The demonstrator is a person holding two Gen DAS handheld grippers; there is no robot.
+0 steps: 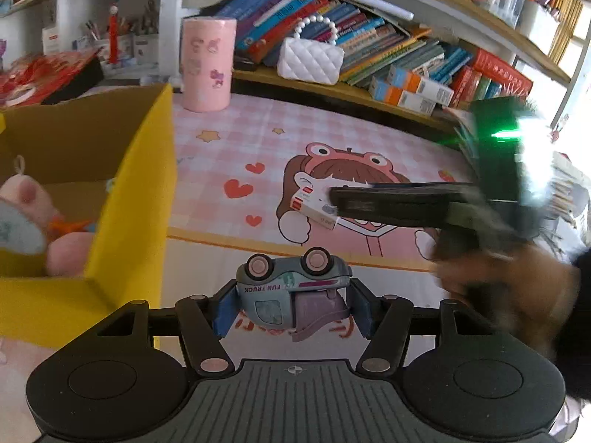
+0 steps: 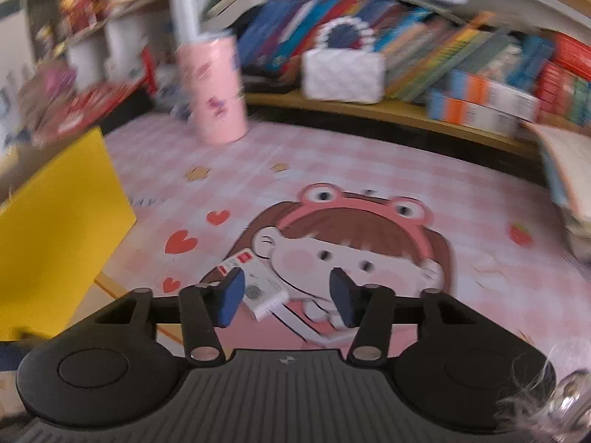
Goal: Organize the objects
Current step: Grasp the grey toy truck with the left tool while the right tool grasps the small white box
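A small blue-grey toy truck [image 1: 291, 288], wheels up and marked FUN TRUCK, sits between the blue pads [image 1: 223, 312] of my left gripper [image 1: 292, 308], which is shut on it above the mat's front edge. A small white box with red marks [image 2: 258, 284] lies on the pink cartoon mat [image 2: 369, 170]. My right gripper [image 2: 287, 301] hovers over it, open; the box lies between the jaws near the left pad [image 2: 231, 301], well apart from the right one. In the left wrist view the same box [image 1: 314, 206] pokes out beyond the right gripper's black fingers [image 1: 369, 203], held by a hand [image 1: 498, 288].
A yellow cardboard box [image 1: 140, 192] with plush toys [image 1: 22, 199] inside stands at the left. Behind the mat are a pink cylinder [image 1: 208, 62], a white quilted purse [image 1: 310, 61] and a low shelf of books [image 1: 406, 59]. A stack of books [image 2: 569, 170] sits at the right.
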